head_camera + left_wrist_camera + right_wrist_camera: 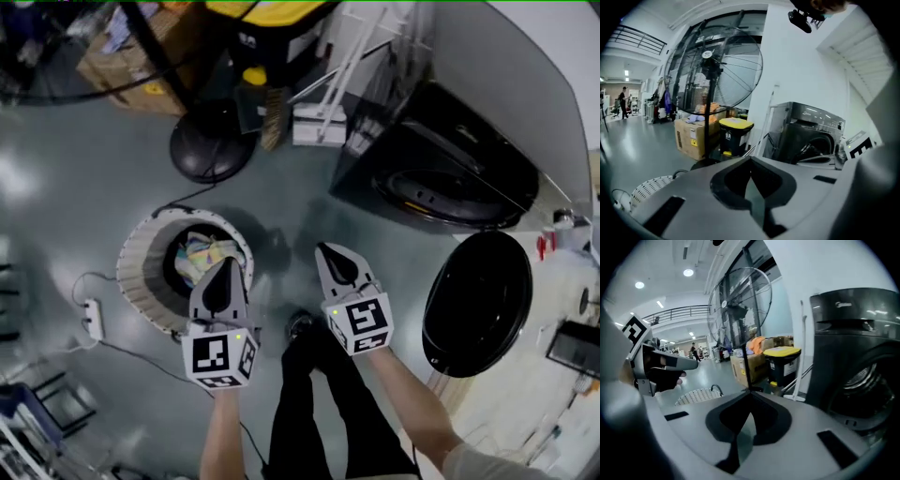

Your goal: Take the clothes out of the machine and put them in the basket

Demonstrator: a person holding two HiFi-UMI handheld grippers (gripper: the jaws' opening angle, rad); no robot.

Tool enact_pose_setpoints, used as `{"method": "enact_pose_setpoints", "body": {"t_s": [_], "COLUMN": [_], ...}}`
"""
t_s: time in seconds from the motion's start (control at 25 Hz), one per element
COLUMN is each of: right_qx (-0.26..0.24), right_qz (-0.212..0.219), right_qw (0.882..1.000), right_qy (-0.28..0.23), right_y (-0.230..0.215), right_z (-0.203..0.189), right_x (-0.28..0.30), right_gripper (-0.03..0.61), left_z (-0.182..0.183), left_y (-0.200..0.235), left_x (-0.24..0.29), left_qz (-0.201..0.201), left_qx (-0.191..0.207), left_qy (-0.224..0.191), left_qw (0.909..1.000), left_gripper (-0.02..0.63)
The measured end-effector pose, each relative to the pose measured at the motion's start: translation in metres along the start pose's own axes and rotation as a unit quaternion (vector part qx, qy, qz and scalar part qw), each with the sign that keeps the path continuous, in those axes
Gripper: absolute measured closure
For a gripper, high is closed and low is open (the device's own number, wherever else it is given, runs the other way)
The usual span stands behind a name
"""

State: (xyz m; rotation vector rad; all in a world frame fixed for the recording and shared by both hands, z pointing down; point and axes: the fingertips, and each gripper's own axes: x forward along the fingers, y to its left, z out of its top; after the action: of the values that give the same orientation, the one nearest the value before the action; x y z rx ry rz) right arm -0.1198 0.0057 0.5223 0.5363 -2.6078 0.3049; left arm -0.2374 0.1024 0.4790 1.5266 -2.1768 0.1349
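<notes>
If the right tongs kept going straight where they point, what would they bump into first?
Probably the grey floor, just short of the fan's round black base. The shut right tongs tilt downward toward that spot. Depth is hard to judge here.

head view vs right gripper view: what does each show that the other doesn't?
Only the head view: clothes inside the basket, the open round door, a power strip on the floor. Only the right gripper view: ceiling lights, a railed balcony. Both: the basket, the washing machine, the yellow-lidded bin, the left gripper.
</notes>
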Motion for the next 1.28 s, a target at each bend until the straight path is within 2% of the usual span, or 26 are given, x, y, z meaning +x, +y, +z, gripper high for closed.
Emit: {"method": "enact_pose_setpoints", "body": {"t_s": [0.16,0.28,0.44,0.56,0.8,1.28], "right_qx": [0.026,0.049,0.076,0.085,0.096,0.08], "right_qz": [-0.071,-0.128,-0.196,-0.227,-0.247,-0.261], "right_qw": [0.997,0.991,0.978,0.97,0.964,0.96], "right_qy": [0.0,0.004,0.0,-0.004,-0.017,-0.062], "right_y": [-0.071,-0.116,-0.16,-0.182,-0.194,-0.192], "right_z": [-0.01,-0.024,-0.036,-0.036,-0.009,0.125], "right_x": [-0.07,-0.127,-0.19,-0.229,-0.286,-0.363], "right_gripper": [0.557,0.557,0.557,0.557,0.557,0.557], "left_z": [0.014,0.021,0.028,0.033,0.064,0.173], "left_y": [-0.069,-0.118,-0.169,-0.202,-0.244,-0.275], "left_x": [0.025,0.037,0.046,0.044,0.023,-0.034], "left_qz": [-0.056,-0.095,-0.141,-0.161,-0.187,-0.202], "left_qx": [0.03,0.053,0.078,0.089,0.108,0.131], "left_qy": [0.009,0.015,0.021,0.027,0.024,-0.01], "left_qw": [0.9979,0.9939,0.9867,0.9826,0.9761,0.9707], "left_gripper": [0.595,0.595,0.595,0.595,0.595,0.595]}}
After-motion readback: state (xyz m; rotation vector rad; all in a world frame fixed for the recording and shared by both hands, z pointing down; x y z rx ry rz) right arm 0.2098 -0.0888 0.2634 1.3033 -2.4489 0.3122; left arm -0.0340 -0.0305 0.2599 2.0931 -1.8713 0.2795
